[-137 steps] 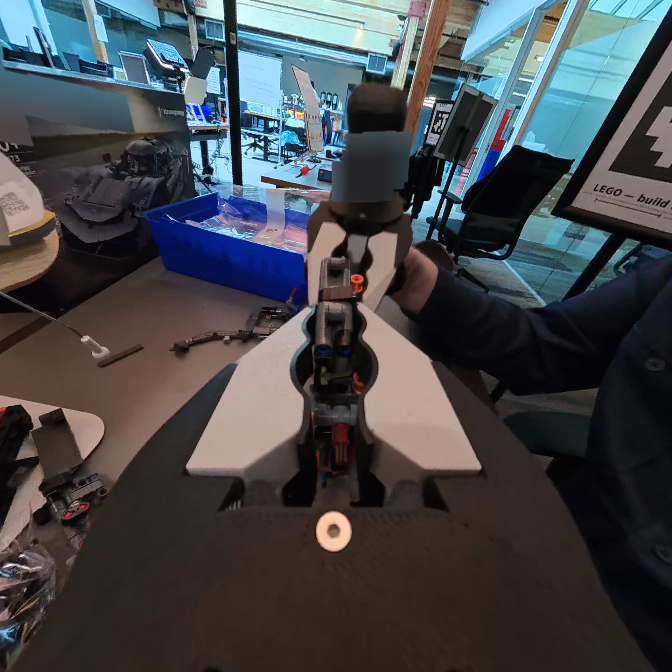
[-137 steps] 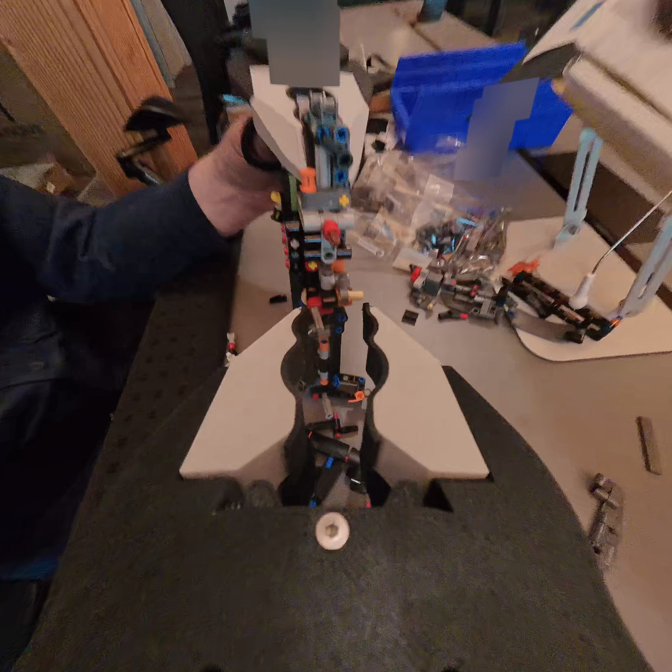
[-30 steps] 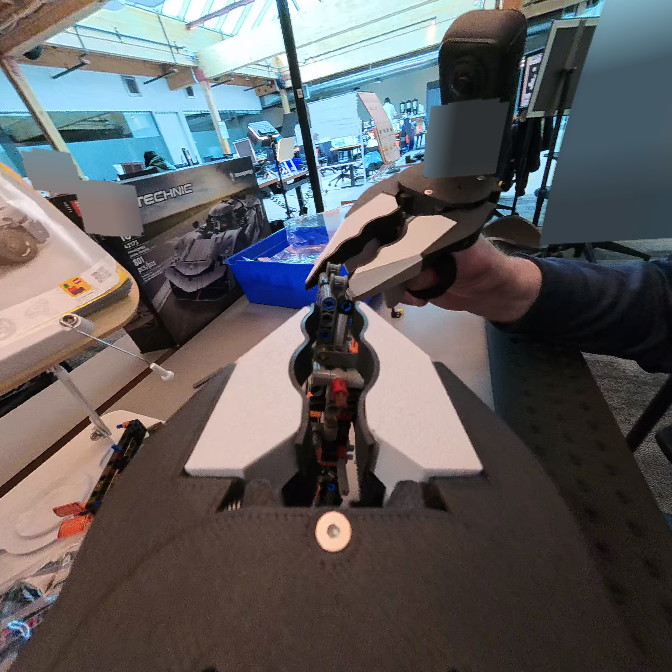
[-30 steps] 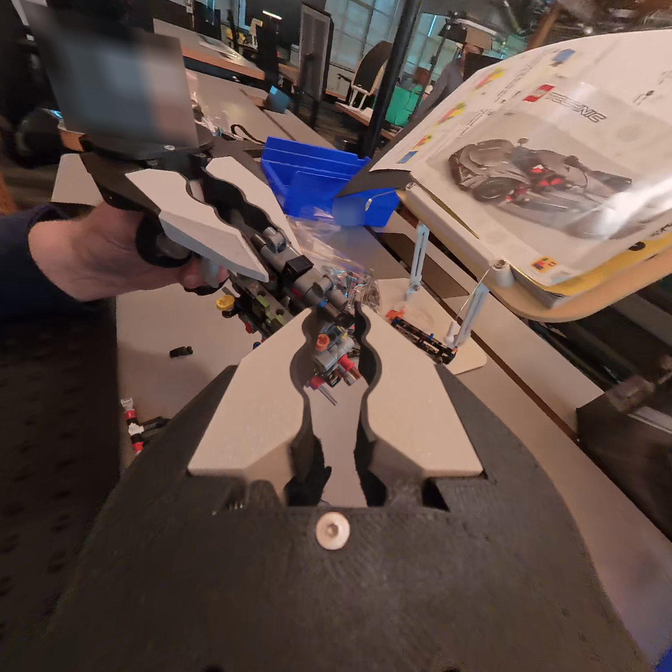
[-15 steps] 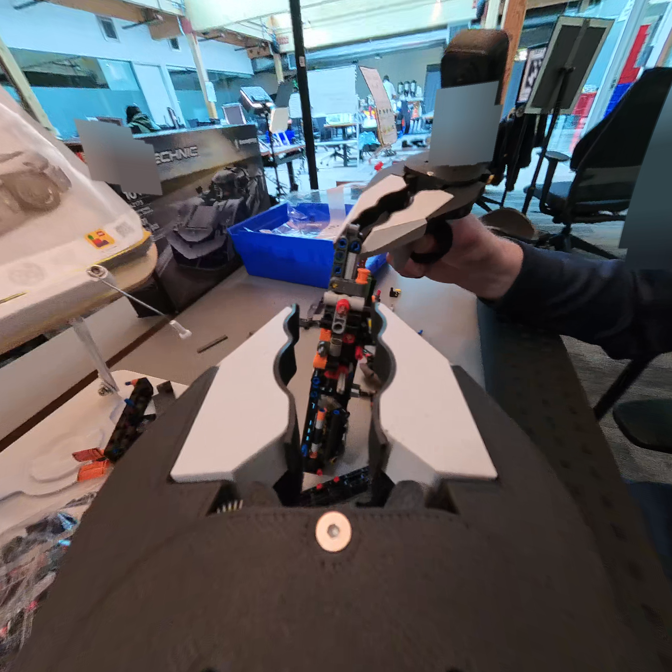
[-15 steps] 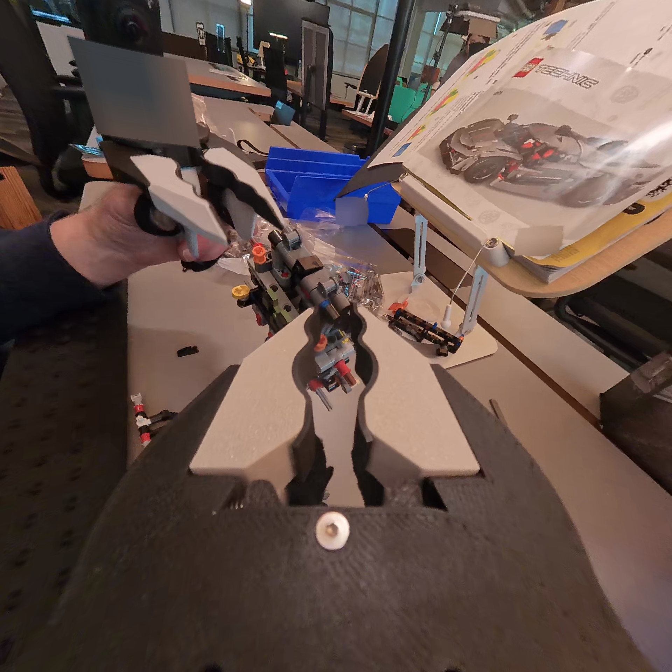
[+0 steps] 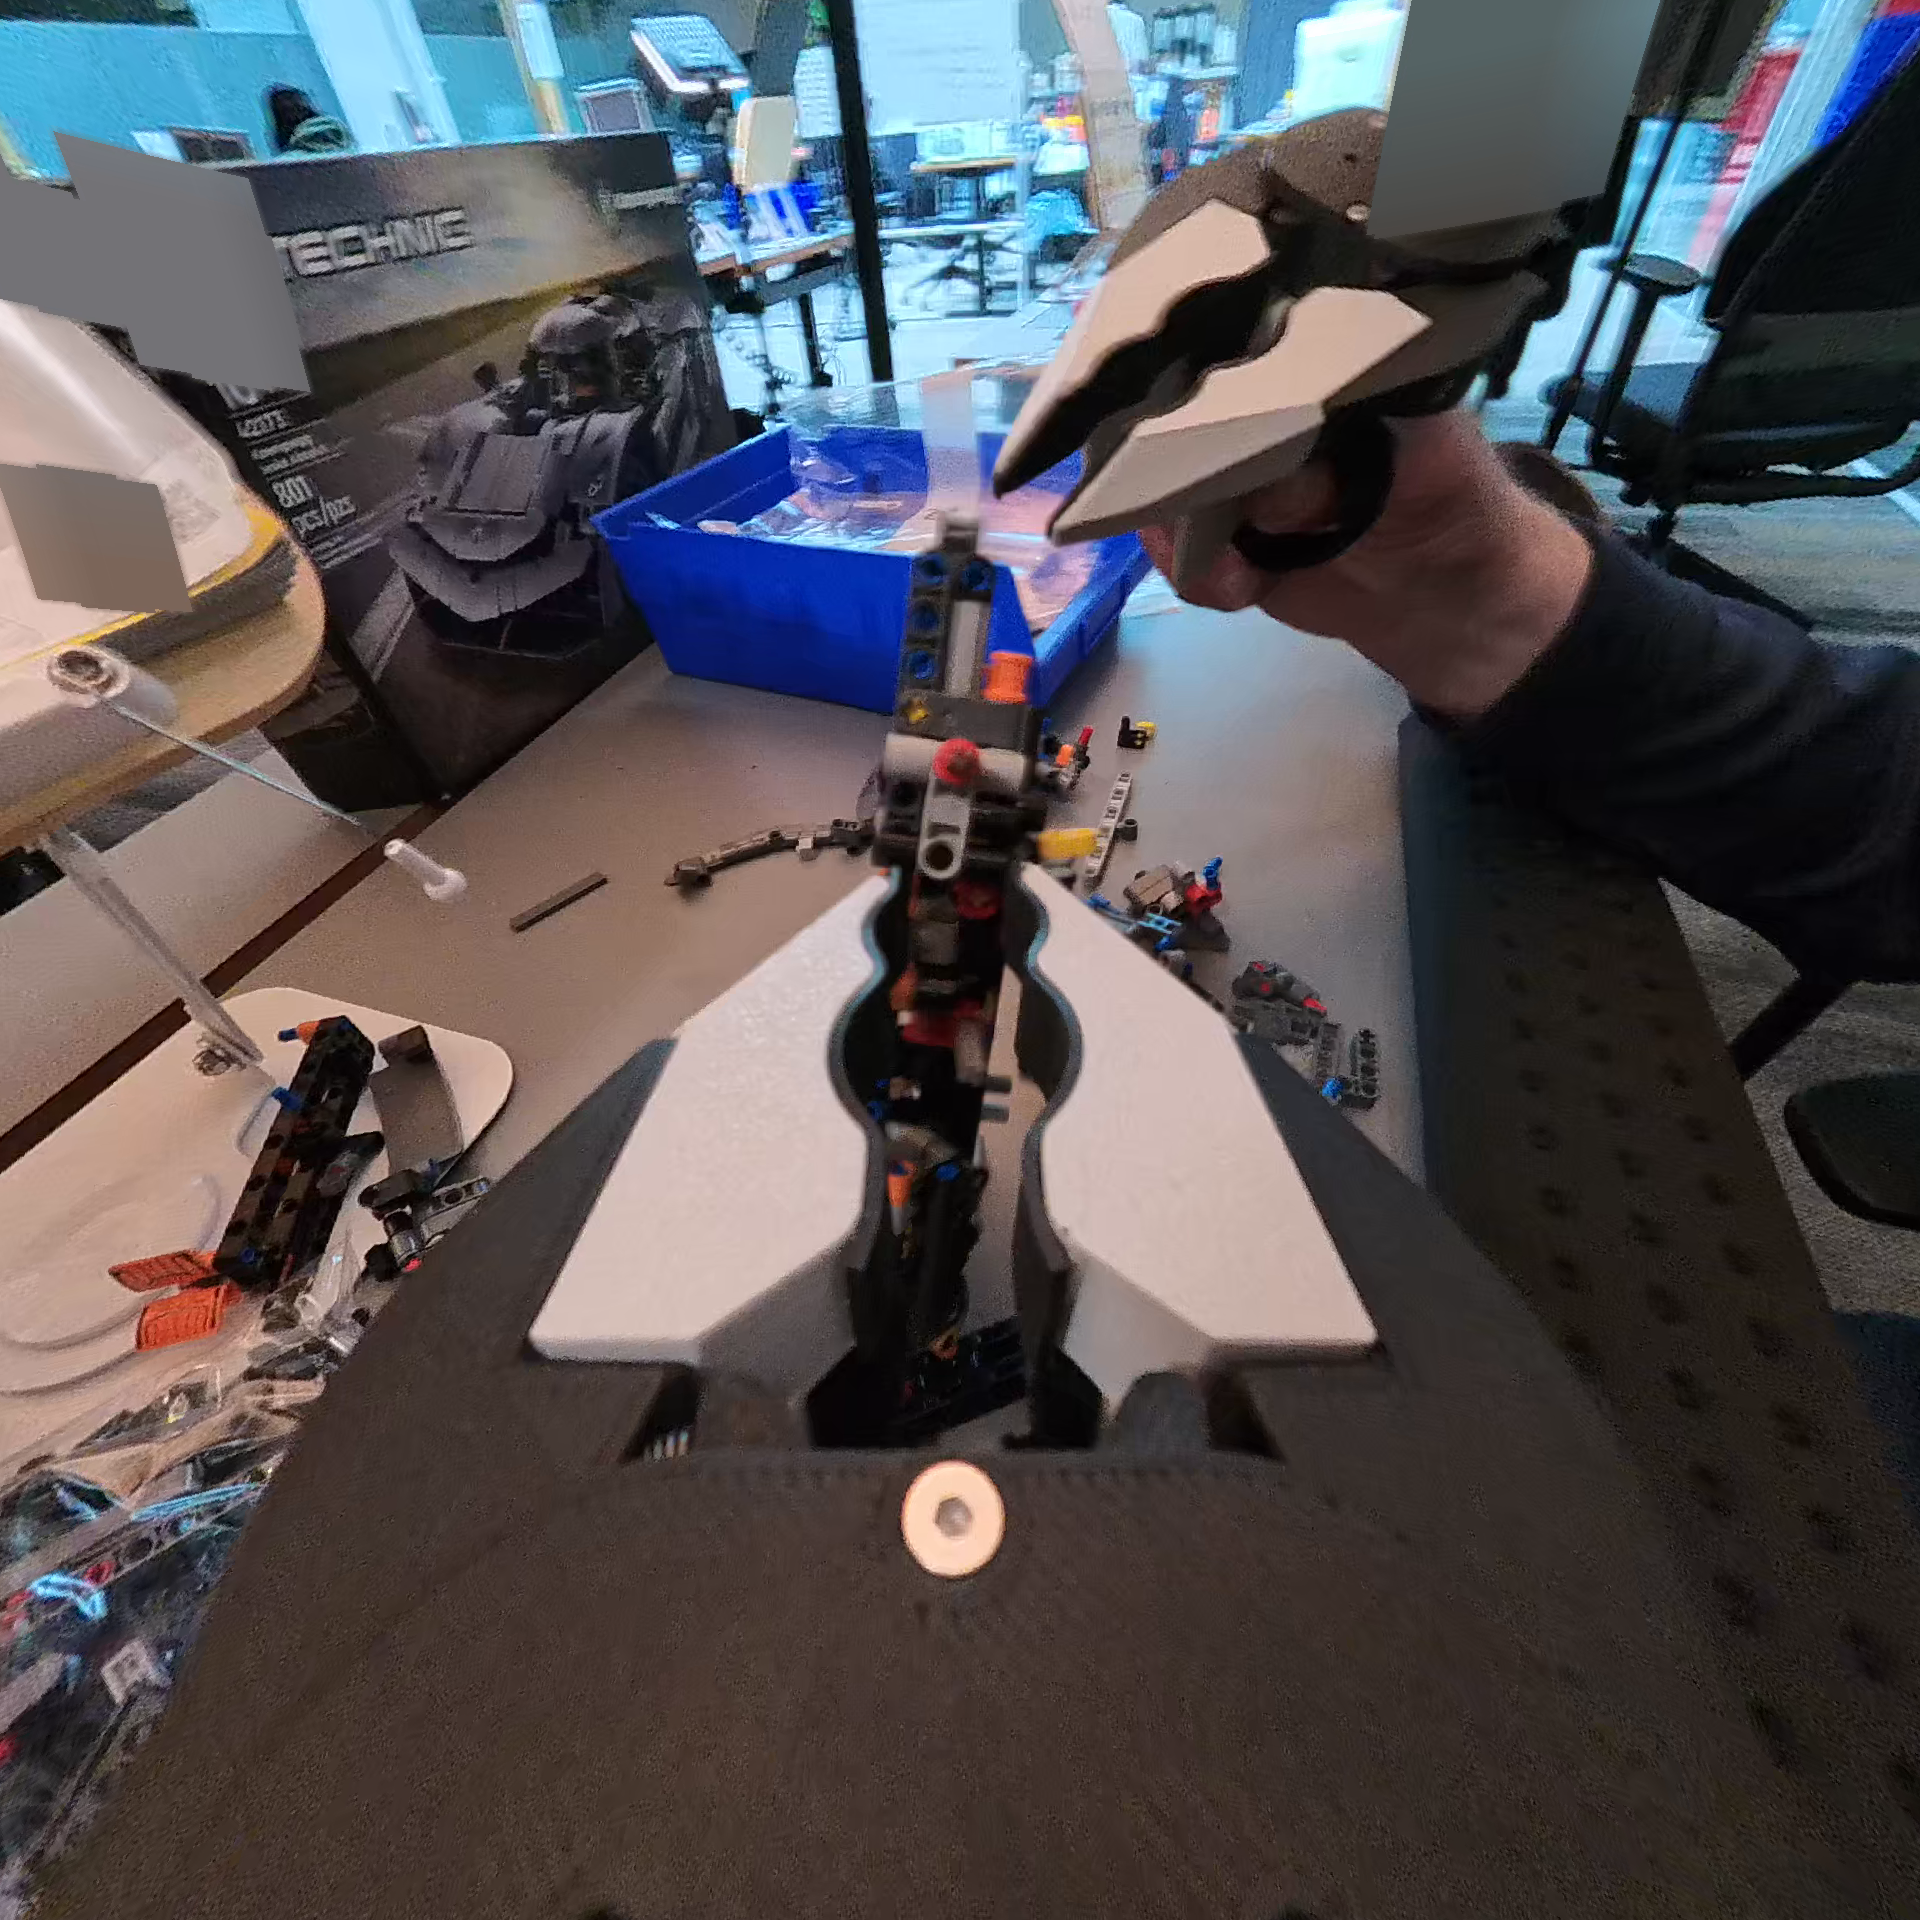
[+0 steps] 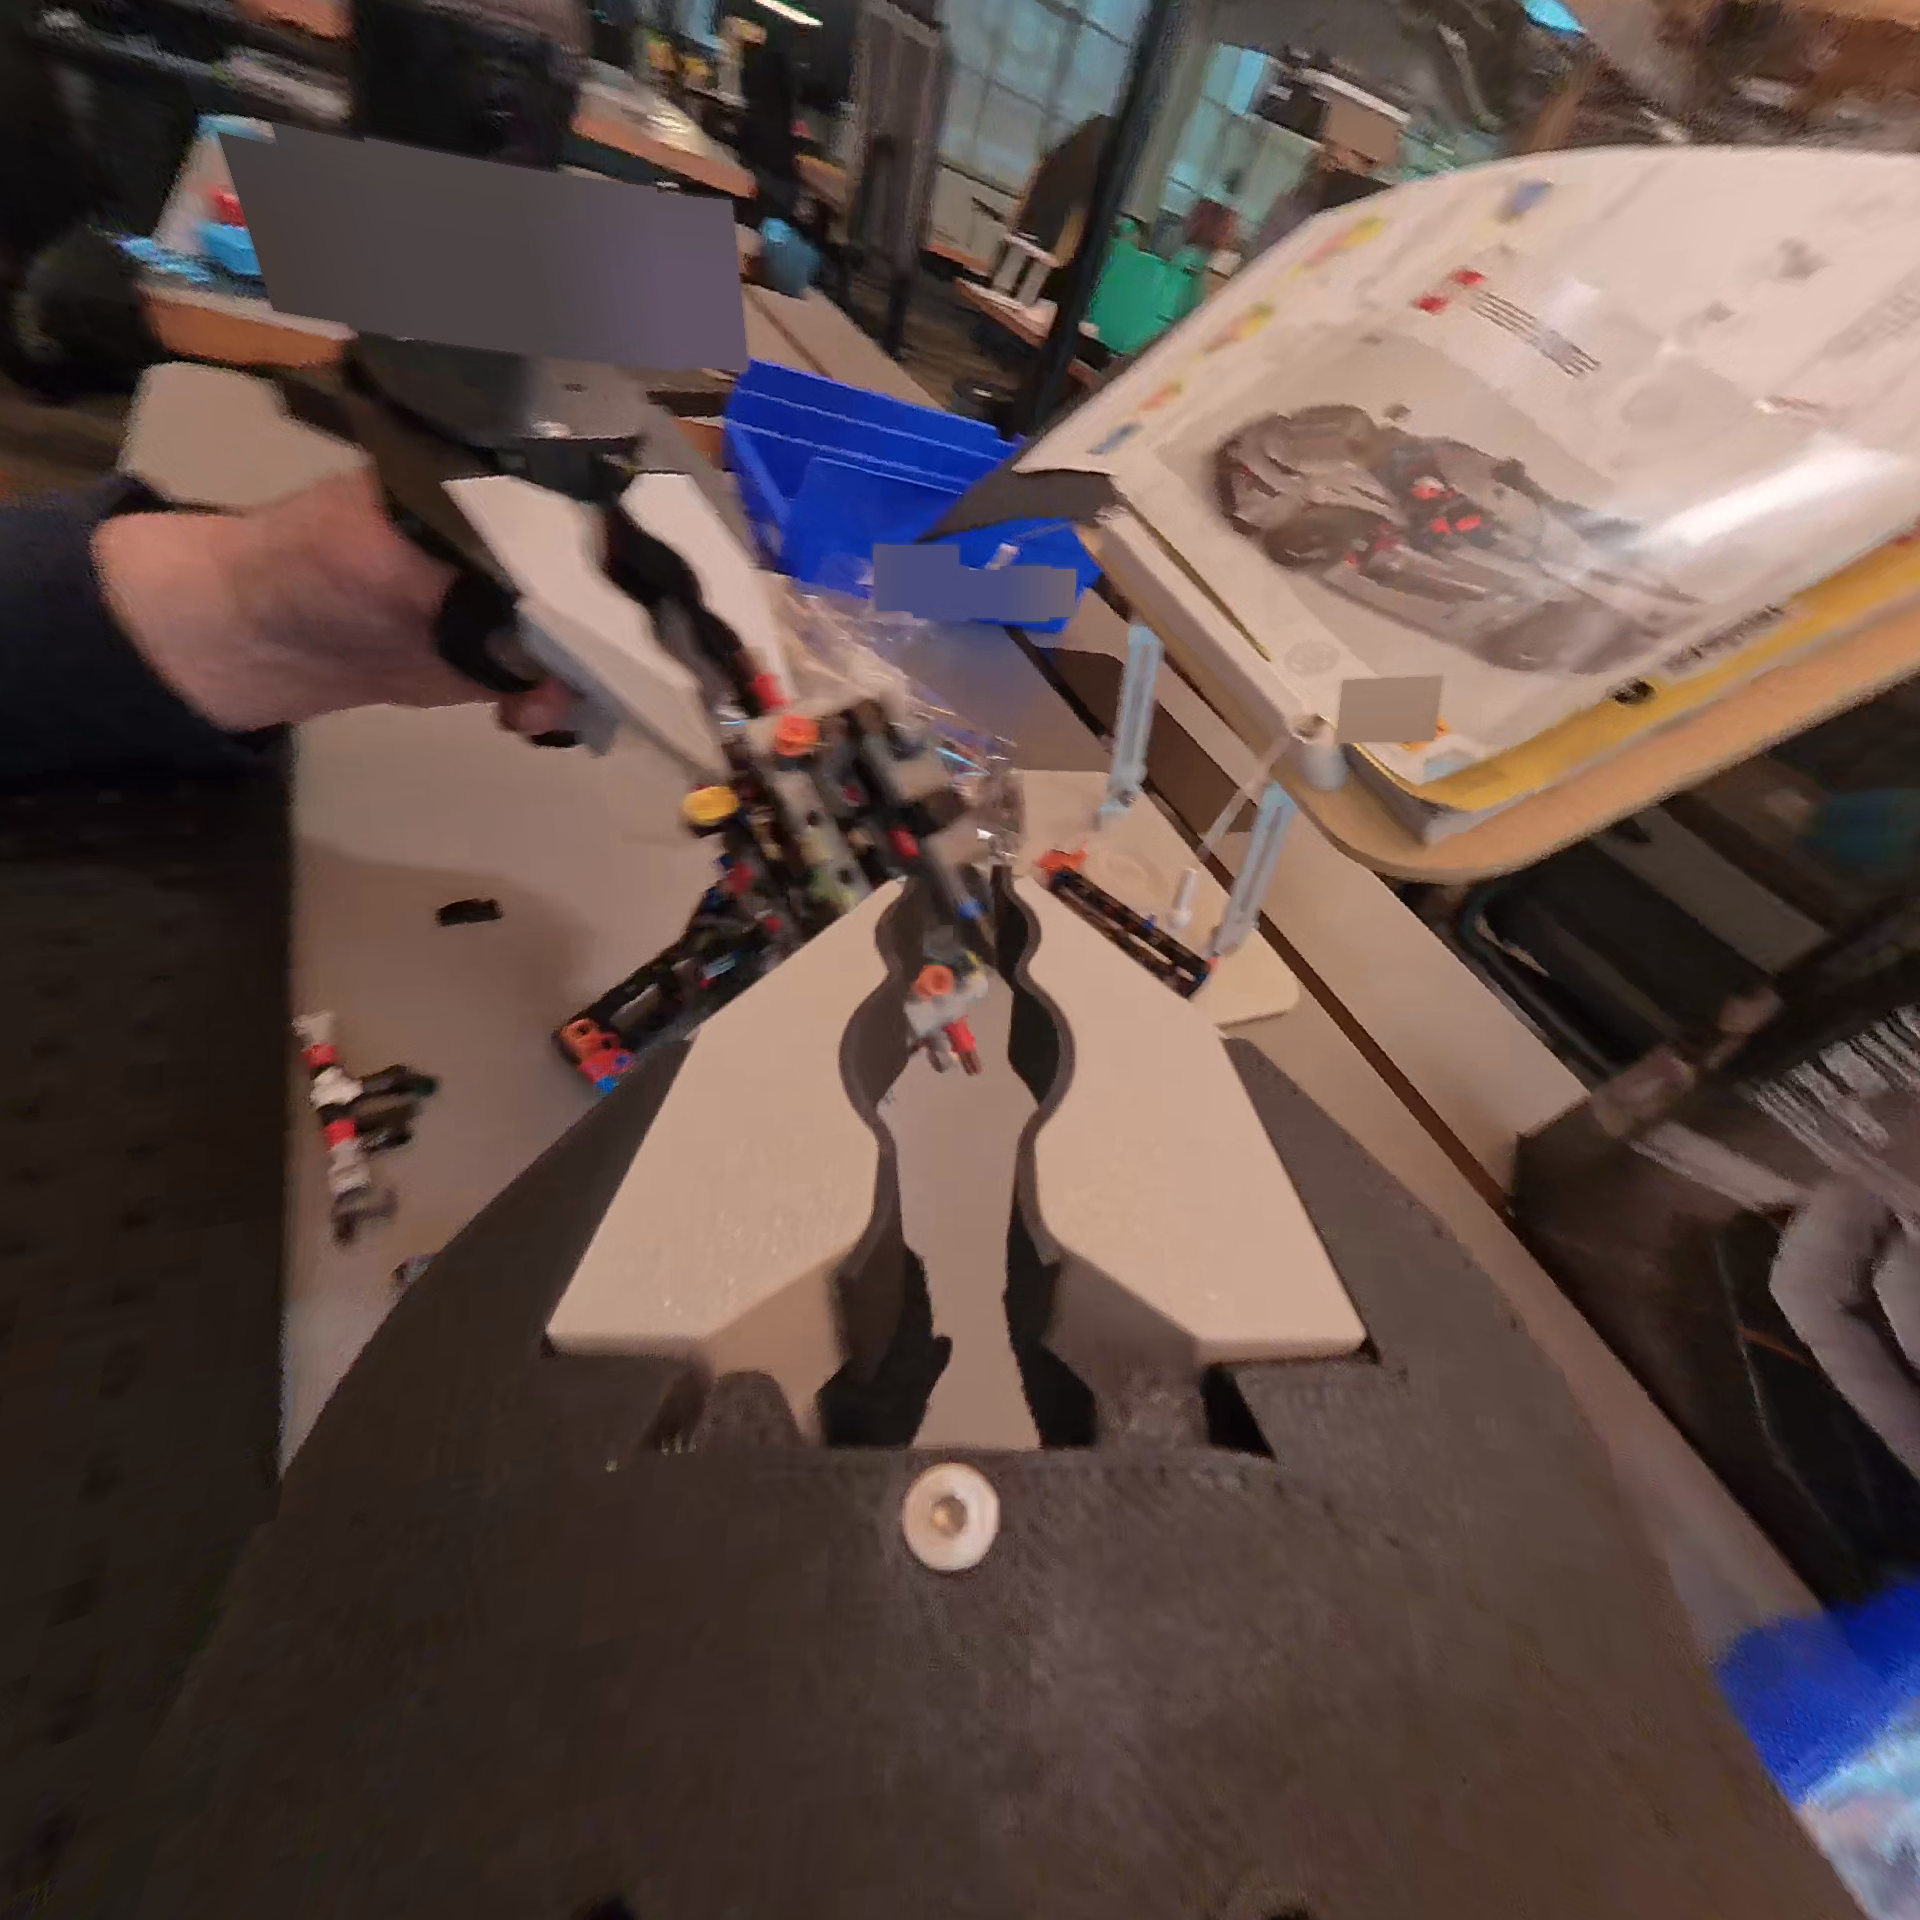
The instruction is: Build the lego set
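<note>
One lego assembly (image 7: 961,665) | pinched in left gripper (image 7: 951,883) jaws | right gripper (image 8: 951,883) jaws blurred, cannot tell

The setting is an open workshop or lab space shared by several workstations. A grey worktable (image 7: 644,790) is strewn with loose building-toy parts (image 7: 1195,904) and clear bags of pieces (image 8: 914,644), with a blue plastic parts bin (image 7: 790,613) and the set's dark box (image 7: 488,416) at its far edge. An instruction booklet (image 8: 1507,468) lies open on a tilted wooden stand (image 8: 1621,800). Beyond the table stand glass partitions, more desks with equipment, a black pole (image 7: 862,187), and a black office chair (image 7: 1787,343) on a carpeted floor (image 8: 135,1039).
</note>
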Demonstrator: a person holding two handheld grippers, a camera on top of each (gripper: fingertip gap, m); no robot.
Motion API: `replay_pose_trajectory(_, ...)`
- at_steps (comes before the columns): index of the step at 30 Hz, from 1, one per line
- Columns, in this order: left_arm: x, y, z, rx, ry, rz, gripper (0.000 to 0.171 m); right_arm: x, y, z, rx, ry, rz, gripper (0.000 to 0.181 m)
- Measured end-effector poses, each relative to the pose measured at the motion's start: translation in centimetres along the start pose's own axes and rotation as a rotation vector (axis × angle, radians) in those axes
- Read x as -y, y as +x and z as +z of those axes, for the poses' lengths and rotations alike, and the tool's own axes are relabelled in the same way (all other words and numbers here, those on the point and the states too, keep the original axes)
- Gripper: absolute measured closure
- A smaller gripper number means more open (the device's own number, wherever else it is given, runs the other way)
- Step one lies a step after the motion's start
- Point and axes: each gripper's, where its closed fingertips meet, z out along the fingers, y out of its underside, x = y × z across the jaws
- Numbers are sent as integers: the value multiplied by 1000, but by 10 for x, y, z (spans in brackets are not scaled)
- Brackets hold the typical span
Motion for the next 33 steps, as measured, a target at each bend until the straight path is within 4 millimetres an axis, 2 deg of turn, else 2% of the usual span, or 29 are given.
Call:
replay_pose_trajectory(2, 0, 2, 2, -8, 3, -5, 159, 4, -22, -2, 104, 12, -67, 178)
replay_pose_trajectory(3, 0, 3, 3, -13, 5, -6, 159, 0, -29, 2, 144, -9, -70, 173)
replay_pose_trajectory(5, 0, 3, 5, -18, 5, -6, 159, -12, -35, 15, 159, -72, -67, 162)
replay_pose_trajectory(6, 0, 4, 7, -30, 6, -14, 160, -21, -38, 21, 170, -119, -73, 165)
replay_pose_trajectory(8, -1, 4, 10, -30, -6, -11, 160, -27, -34, 29, 128, -147, -96, 164)
replay_pose_trajectory(12, -5, 7, 17, -53, -30, -5, 160, -41, -34, 38, 123, -203, -97, 177)
replay_pose_trajectory(18, -31, 7, 32, -71, -143, 6, 159, -79, -43, 42, 209, -343, -71, 181)
replay_pose_trajectory(22, -34, 3, 37, -75, -167, -16, 159, -83, -47, 36, 284, -340, -9, 178)
replay_pose_trajectory(24, -35, 1, 38, -76, -166, -25, 159, -87, -47, 39, 282, -359, 20, 167)
replay_pose_trajectory(28, -34, 1, 35, -114, -144, -85, 158, -93, -46, 49, 237, -380, -1, 158)
replay_pose_trajectory(29, -35, 0, 34, -117, -146, -83, 158, -95, -44, 50, 228, -385, 12, 159)
replay_pose_trajectory(31, -34, 1, 32, -143, -137, -103, 159, -98, -43, 51, 234, -391, 21, 173)
replay_pose_trajectory(33, -33, -3, 30, -125, -128, -105, 157, -99, -42, 50, 250, -388, 39, 175)
